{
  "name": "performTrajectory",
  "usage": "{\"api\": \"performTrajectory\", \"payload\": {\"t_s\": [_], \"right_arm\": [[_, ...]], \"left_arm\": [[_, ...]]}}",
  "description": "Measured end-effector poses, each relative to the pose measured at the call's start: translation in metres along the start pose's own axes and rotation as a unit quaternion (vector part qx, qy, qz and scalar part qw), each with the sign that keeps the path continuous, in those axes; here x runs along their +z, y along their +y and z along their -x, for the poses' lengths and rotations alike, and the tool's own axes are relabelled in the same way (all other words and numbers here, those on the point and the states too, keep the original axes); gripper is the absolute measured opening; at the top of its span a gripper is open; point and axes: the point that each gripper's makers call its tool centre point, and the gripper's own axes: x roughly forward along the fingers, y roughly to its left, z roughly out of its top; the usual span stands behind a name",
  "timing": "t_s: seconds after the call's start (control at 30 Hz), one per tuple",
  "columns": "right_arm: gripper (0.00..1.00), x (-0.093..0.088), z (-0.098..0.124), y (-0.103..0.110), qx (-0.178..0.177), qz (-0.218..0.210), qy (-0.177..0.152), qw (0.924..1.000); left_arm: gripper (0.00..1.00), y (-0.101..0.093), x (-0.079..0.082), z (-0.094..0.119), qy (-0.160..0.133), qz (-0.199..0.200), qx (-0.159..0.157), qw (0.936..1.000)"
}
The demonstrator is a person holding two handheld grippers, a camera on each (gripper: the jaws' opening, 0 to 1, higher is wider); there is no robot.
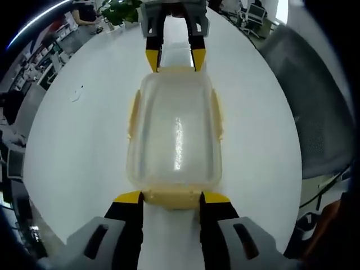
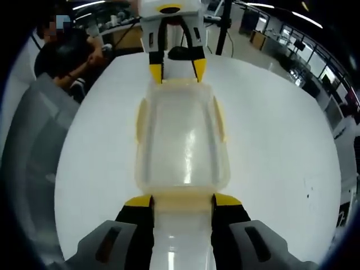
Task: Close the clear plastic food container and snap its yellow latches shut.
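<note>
A clear plastic container [image 1: 175, 135] with its lid on stands on a white table [image 1: 79, 146], between my two grippers. Pale yellow latches run along both long sides [image 1: 134, 115] and both ends. In the left gripper view my left gripper [image 1: 172, 197] is open, its yellow-tipped jaws on either side of the near end latch [image 1: 171, 200]. My right gripper [image 1: 175, 59] straddles the far end. In the right gripper view the container [image 2: 183, 140] lies lengthwise, with my open right gripper [image 2: 183, 200] flanking the near end latch [image 2: 183, 198] and my left gripper [image 2: 176, 70] at the far end.
A grey chair [image 1: 315, 101] stands close to the table's edge, seen again as the grey chair [image 2: 28, 140]. A seated person [image 2: 67, 62] is behind the table. A potted plant [image 1: 121, 11] and a black stand pole [image 2: 225, 28] rise past the far edge.
</note>
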Motion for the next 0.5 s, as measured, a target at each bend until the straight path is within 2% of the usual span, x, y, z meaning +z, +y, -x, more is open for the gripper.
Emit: {"api": "performTrajectory", "payload": {"t_s": [0.27,0.5], "right_arm": [[0.38,-0.005,0.016,0.000,-0.009,0.004,0.000,1.0000],[0.38,-0.006,0.024,0.004,-0.016,0.003,-0.001,0.9999]], "left_arm": [[0.38,0.000,0.016,0.009,-0.004,-0.004,0.009,0.9999],[0.38,-0.002,0.022,0.014,-0.003,-0.008,0.012,0.9999]]}}
